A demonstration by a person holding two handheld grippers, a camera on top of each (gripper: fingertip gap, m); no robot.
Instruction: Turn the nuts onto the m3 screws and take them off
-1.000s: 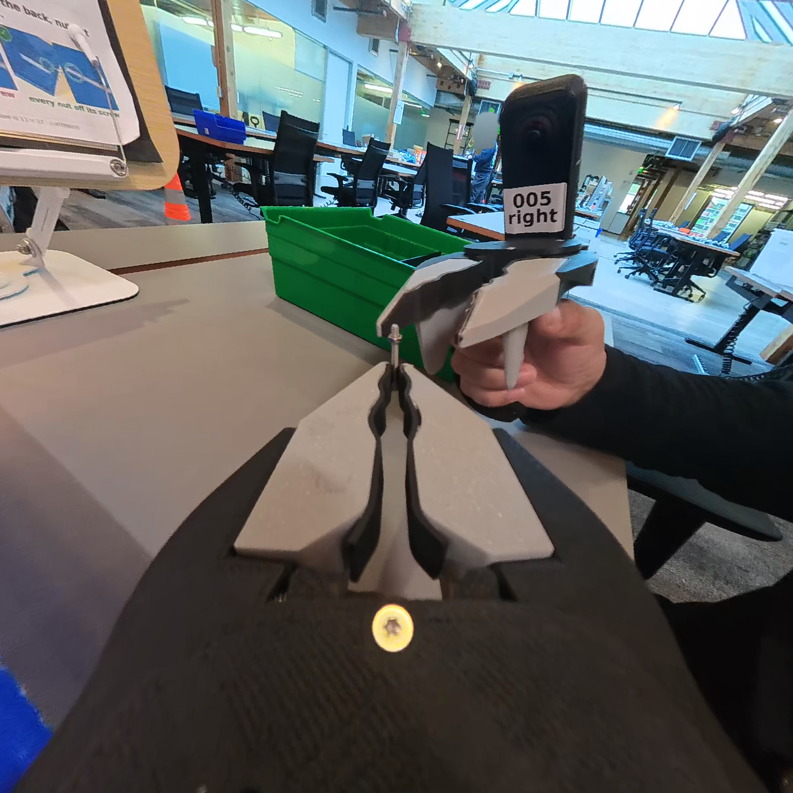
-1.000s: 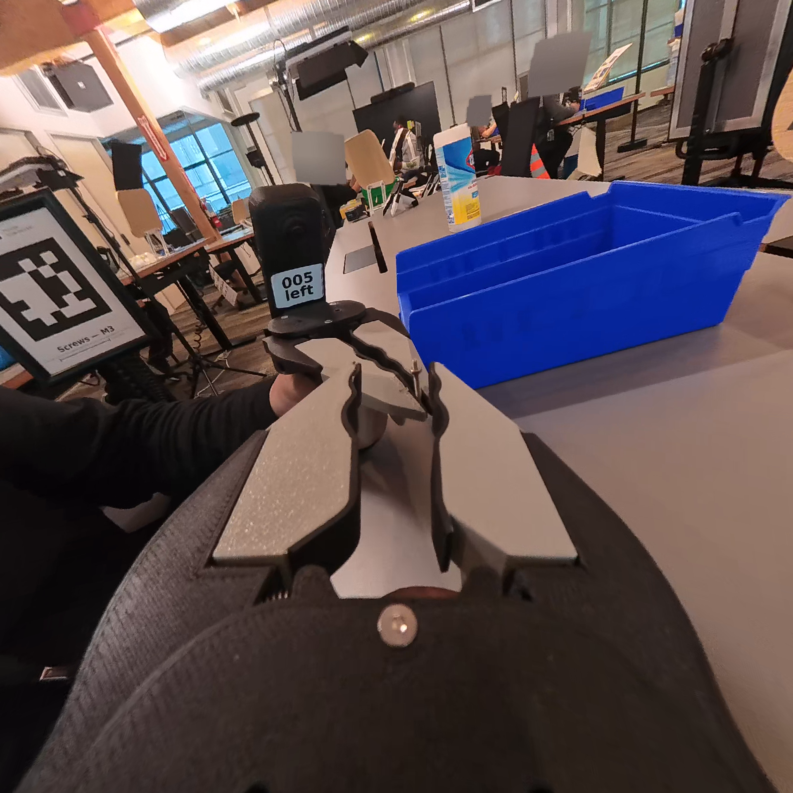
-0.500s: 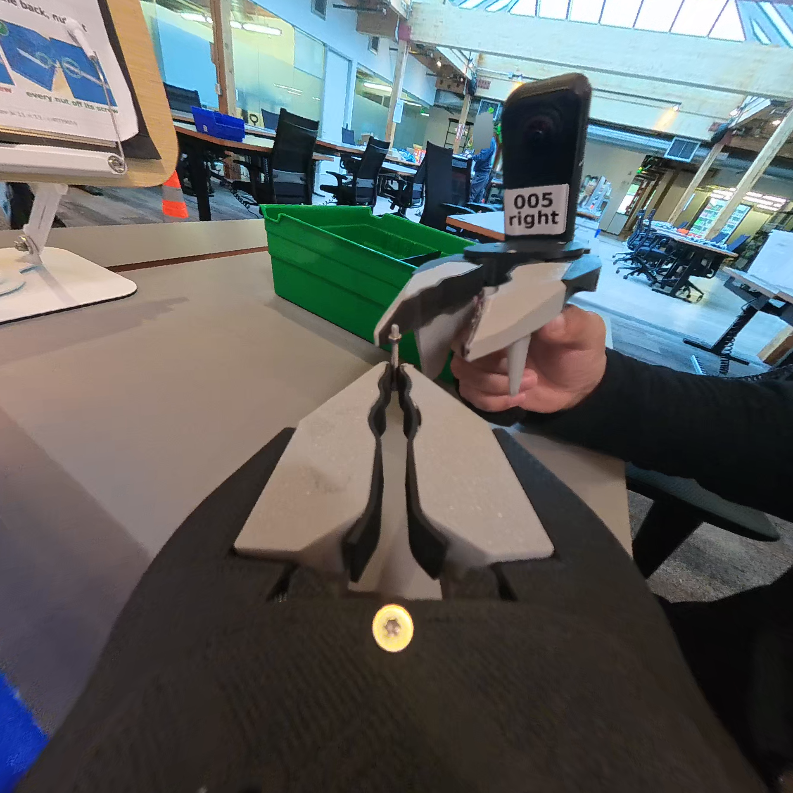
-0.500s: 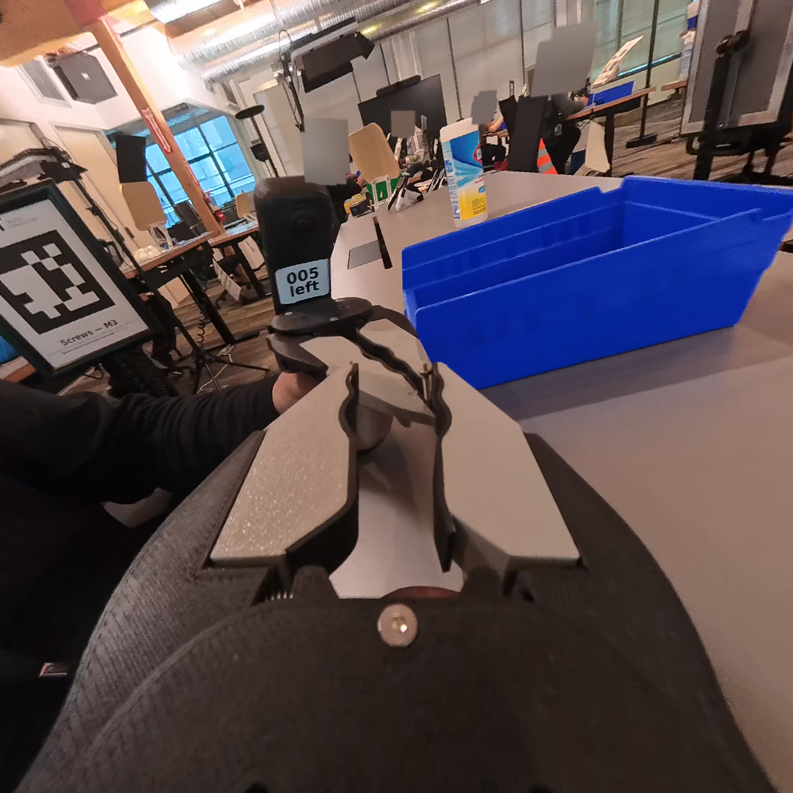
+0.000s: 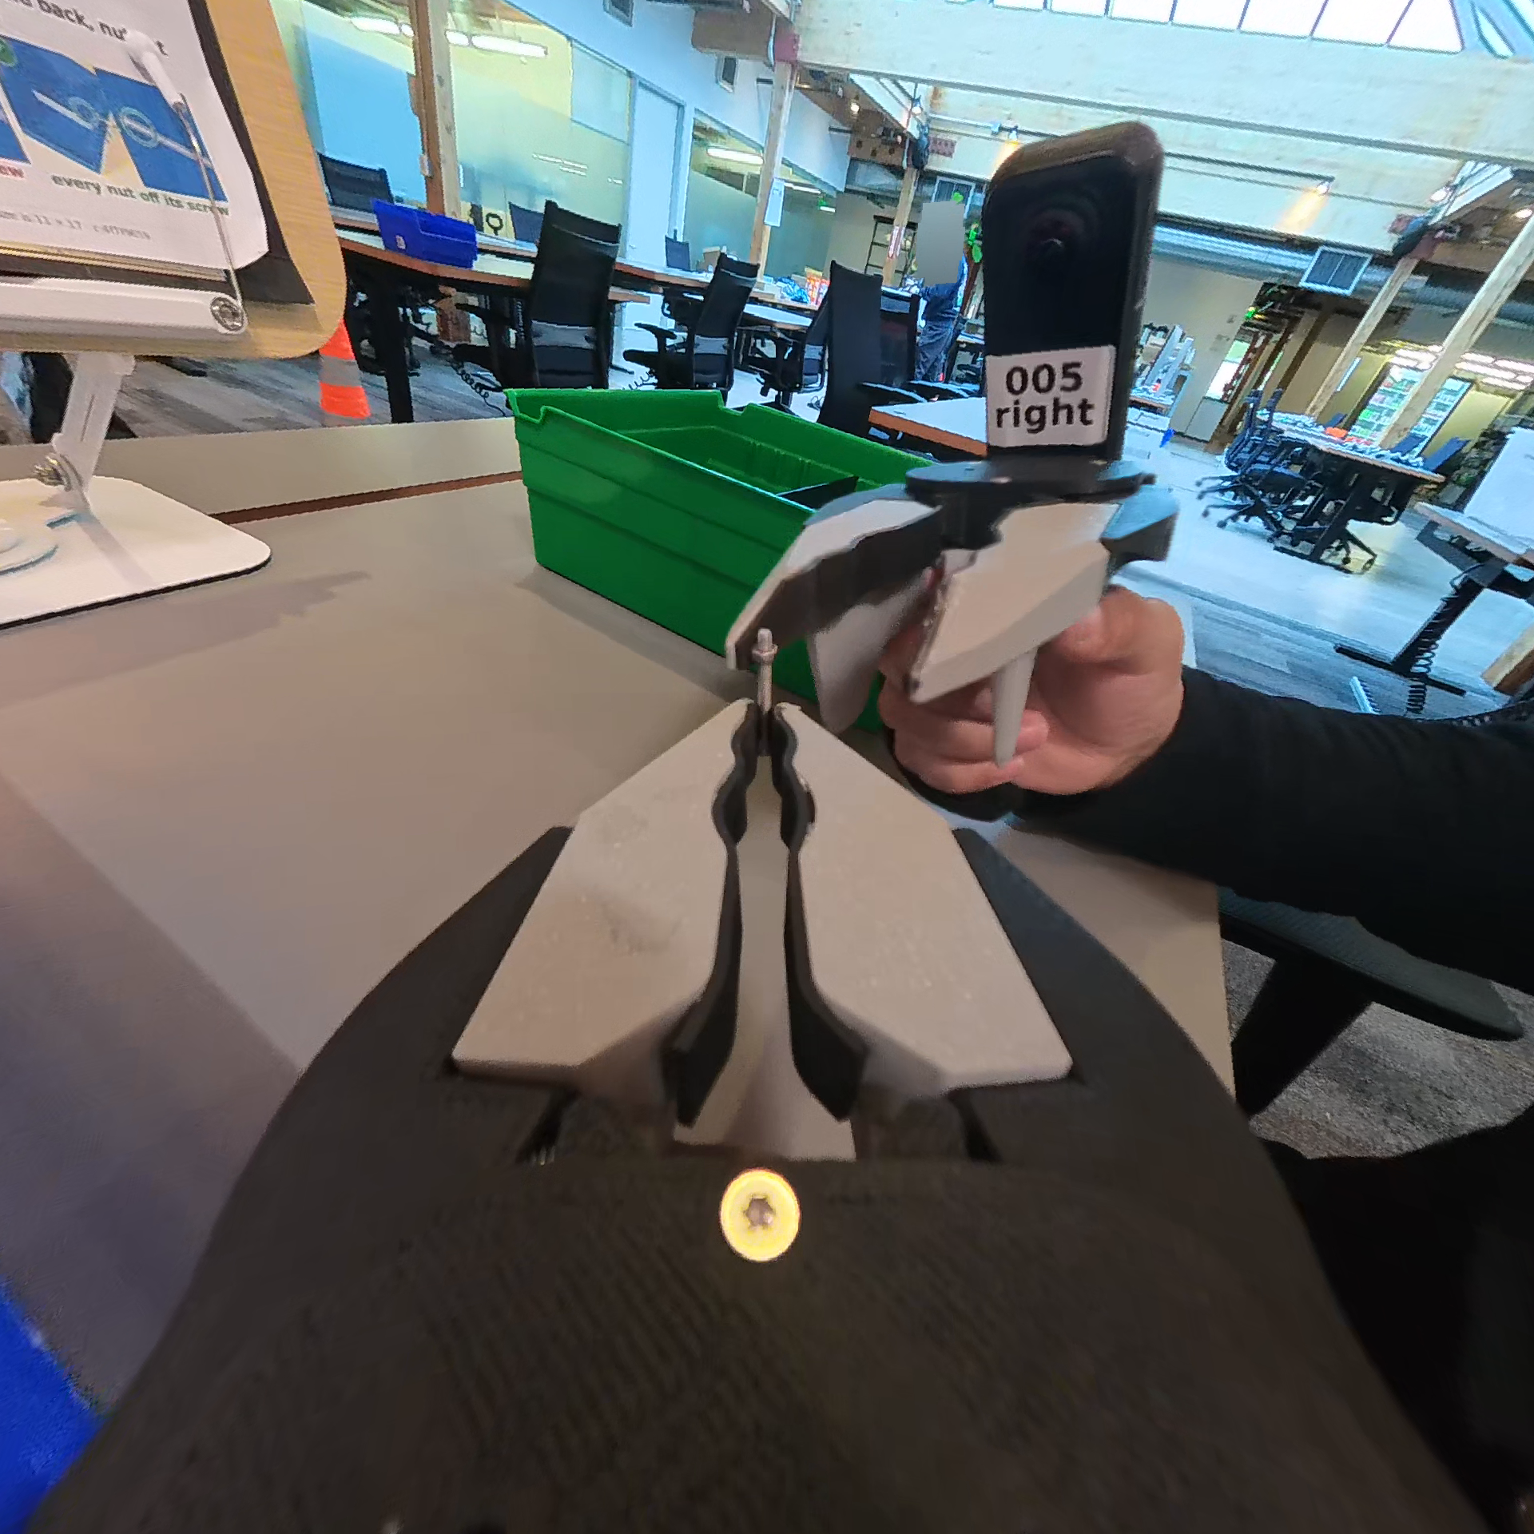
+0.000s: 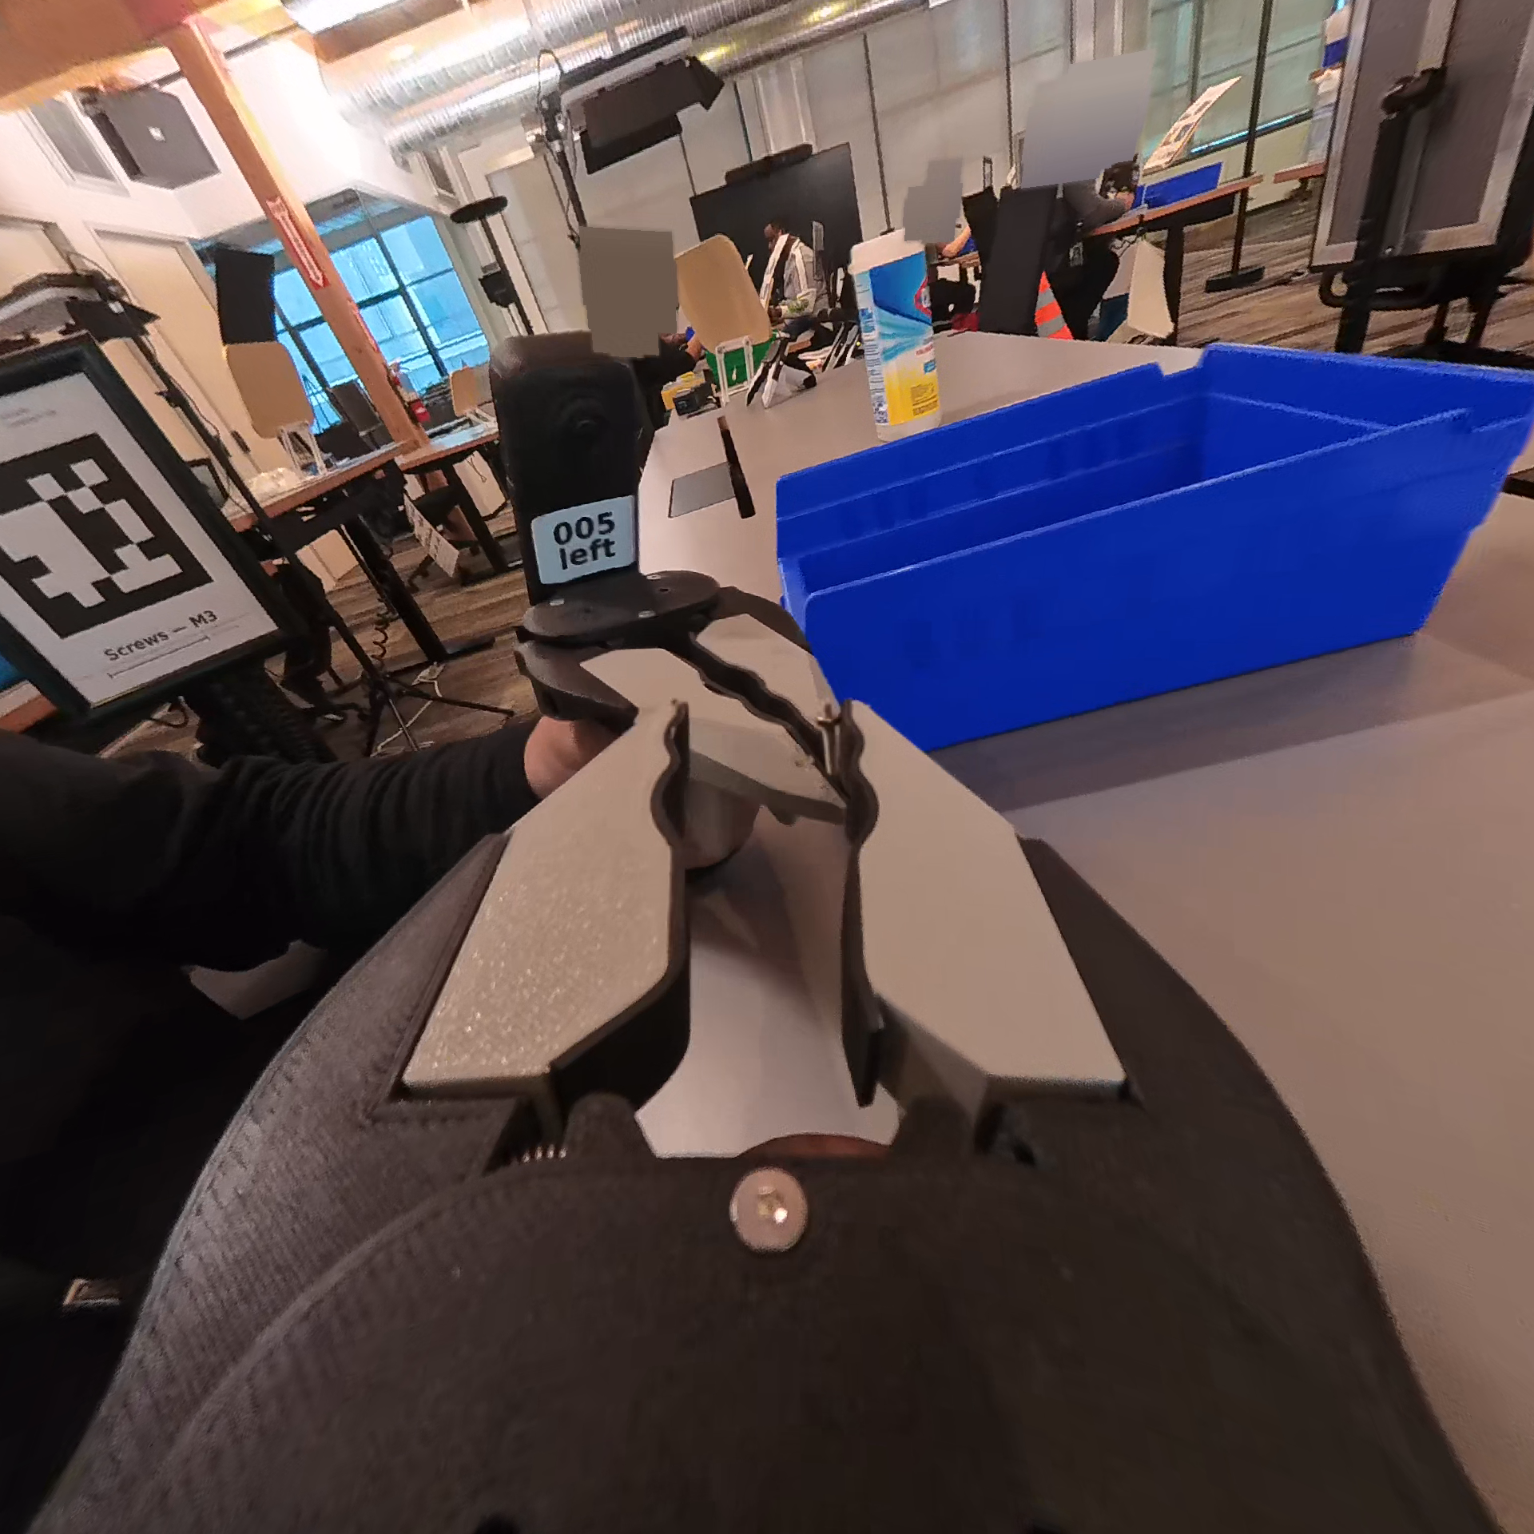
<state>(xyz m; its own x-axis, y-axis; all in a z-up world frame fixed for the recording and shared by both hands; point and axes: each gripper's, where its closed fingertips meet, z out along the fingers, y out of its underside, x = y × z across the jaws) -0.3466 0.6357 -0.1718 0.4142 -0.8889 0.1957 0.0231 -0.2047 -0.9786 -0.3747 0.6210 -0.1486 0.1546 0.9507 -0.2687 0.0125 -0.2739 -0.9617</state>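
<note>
The left gripper (image 5: pixel 764 722) is clamped on an upright screw (image 5: pixel 764 674) above the table (image 5: pixel 332 747), with a nut (image 5: pixel 764 653) near the screw's top, while the right gripper (image 6: pixel 759 751), jaws apart, has one fingertip (image 5: pixel 741 635) beside that nut.

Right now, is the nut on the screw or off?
On: the nut sits near the screw's top, above the shut left gripper.
</note>
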